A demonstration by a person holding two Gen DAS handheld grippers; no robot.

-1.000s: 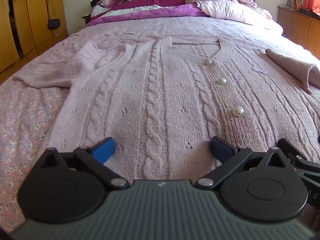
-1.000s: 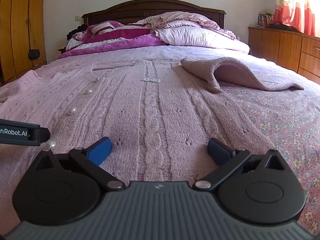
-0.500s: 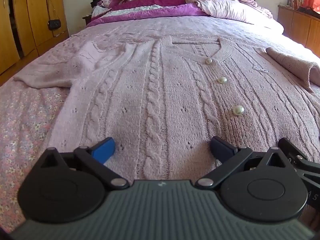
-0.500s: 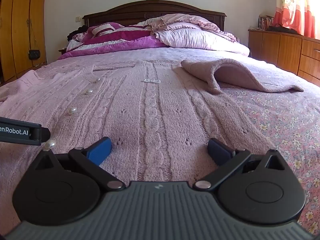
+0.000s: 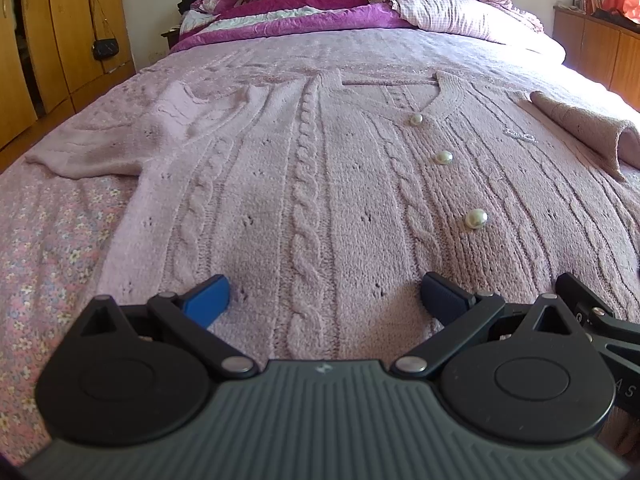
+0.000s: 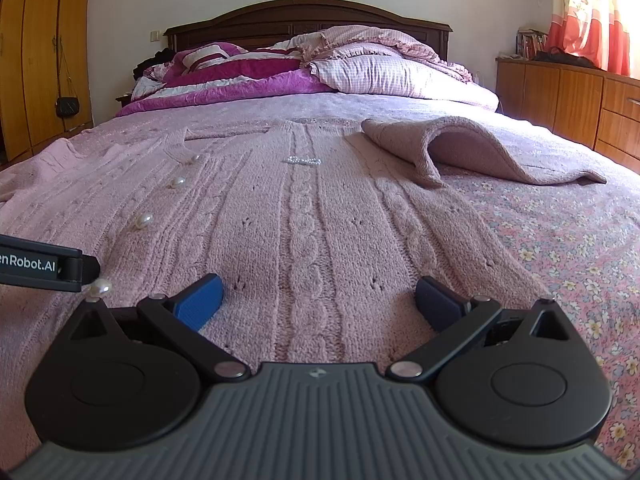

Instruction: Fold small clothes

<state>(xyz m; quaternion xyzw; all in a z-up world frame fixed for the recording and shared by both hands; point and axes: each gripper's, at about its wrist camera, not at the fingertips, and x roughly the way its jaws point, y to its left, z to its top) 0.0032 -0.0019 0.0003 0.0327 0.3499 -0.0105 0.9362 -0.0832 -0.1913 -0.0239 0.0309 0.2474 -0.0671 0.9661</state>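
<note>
A pink cable-knit cardigan [image 5: 320, 168] with pearl buttons [image 5: 476, 219] lies flat, front up, on the bed; it also shows in the right wrist view [image 6: 312, 216]. Its left sleeve [image 5: 100, 148] lies spread to the left. Its right sleeve [image 6: 452, 148] is folded over in a hump. My left gripper [image 5: 324, 298] is open, fingers resting on the hem left of the buttons. My right gripper [image 6: 318, 300] is open at the hem right of the buttons. Neither holds anything. Part of the left gripper [image 6: 40, 266] shows beside the right one.
The bed has a floral sheet [image 6: 568, 240]. Pillows and purple bedding [image 6: 304, 72] are piled at the wooden headboard [image 6: 304, 16]. Wooden wardrobes [image 5: 44, 40] stand left, with a black bag [image 5: 105, 47] hanging. A wooden dresser [image 6: 580, 96] stands right.
Both grippers have stayed open at the hem, with only a slight shift of view. The cardigan has not moved.
</note>
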